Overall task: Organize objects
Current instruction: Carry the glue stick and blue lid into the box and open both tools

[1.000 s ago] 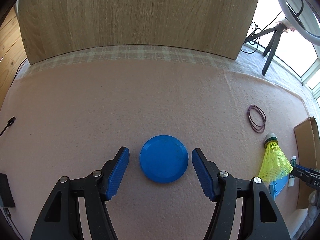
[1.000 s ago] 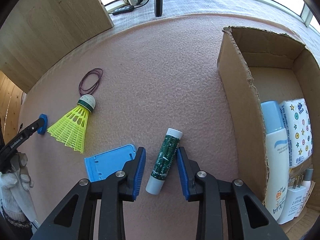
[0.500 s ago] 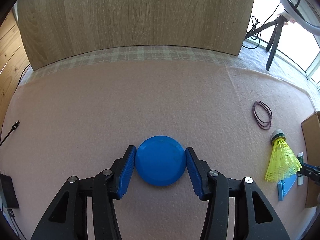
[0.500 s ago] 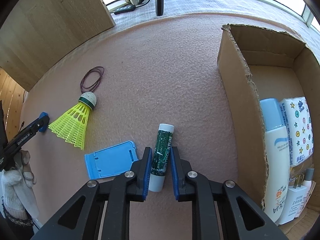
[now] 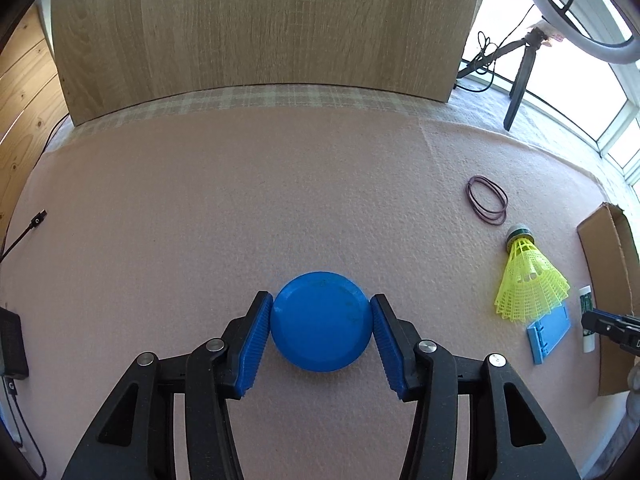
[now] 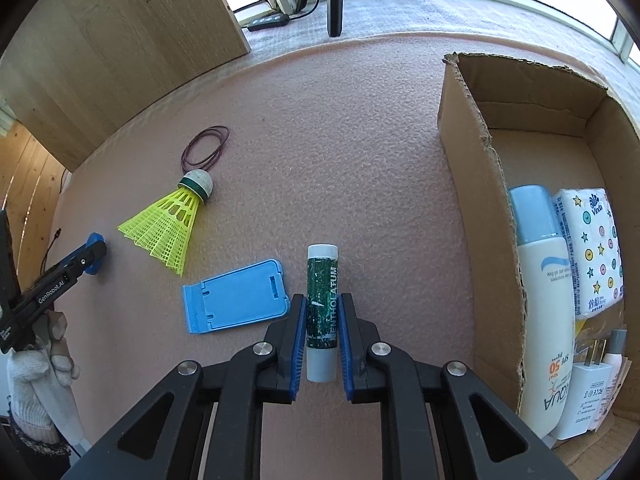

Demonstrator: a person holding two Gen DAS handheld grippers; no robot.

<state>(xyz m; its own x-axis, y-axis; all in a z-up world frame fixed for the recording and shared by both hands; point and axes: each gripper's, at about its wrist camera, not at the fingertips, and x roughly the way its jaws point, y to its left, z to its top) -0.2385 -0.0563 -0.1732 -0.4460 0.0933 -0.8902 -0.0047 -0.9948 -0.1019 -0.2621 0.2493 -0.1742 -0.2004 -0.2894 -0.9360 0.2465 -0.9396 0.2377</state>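
The left gripper (image 5: 322, 326) has its jaws pinching a round blue lid (image 5: 320, 322) by its rim, one blue pad on each side, with the lid low on the pink surface (image 5: 280, 200) at about 6 o'clock in the left wrist view. The right gripper (image 6: 322, 336) has its jaws pressed onto a green lip balm stick (image 6: 322, 304) that points toward 12 o'clock, its white cap end lying beyond the pads. Just beside the stick, at its 9 o'clock, lies a flat blue phone stand (image 6: 236, 298). A yellow shuttlecock (image 6: 172, 220) rests at 10 o'clock from the stand, cork end toward a loop of dark rubber bands (image 6: 206, 150) near it. At 3 o'clock in the right wrist view stands an open cardboard box (image 6: 468, 152) holding a white sunscreen bottle (image 6: 544, 300), a patterned tissue pack (image 6: 588, 248) and a white plug (image 6: 588, 396) near the bottle's lower end. A gloved hand (image 6: 40, 364) shows at 8 o'clock in that view, holding the left gripper. A wooden panel (image 5: 260, 28) stands along the surface's far edge at 12 o'clock in the left wrist view.
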